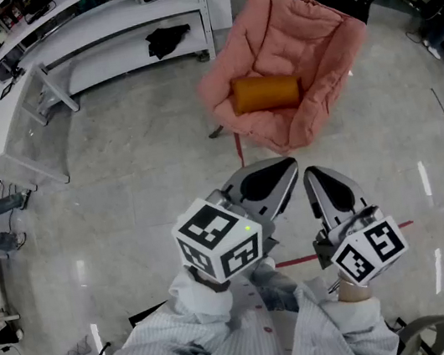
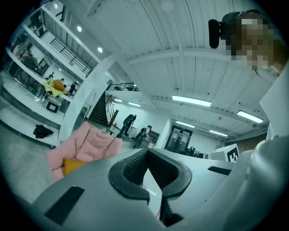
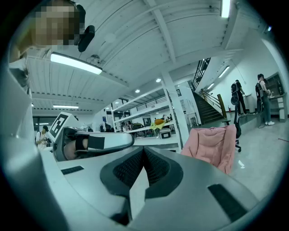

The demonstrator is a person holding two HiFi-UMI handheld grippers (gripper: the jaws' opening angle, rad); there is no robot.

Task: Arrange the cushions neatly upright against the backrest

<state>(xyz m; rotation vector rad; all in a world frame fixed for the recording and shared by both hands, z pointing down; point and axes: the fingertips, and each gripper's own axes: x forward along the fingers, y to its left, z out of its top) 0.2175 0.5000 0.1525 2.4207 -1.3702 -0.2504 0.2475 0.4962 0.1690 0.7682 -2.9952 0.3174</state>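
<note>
Polished grey floor [image 1: 144, 169] fills the head view, with white shelving [image 1: 110, 22] set along the top left and a pink padded chair [image 1: 300, 40] at the top centre. An orange cushion [image 1: 266, 92] is seen lying lengthwise across the chair's seat, not stood upright against the backrest. The left hand-held gripper [image 1: 287, 168] and the right hand-held gripper [image 1: 315, 175] are held side by side low in the frame, well apart from the chair and pointed toward it. In the left gripper view, the jaws are shown pressed together with nothing between them, and the chair and cushion are seen beyond them to the left. In the right gripper view, the jaws are likewise closed and empty; the chair is seen to the right and the left hand-held gripper at the left.
</note>
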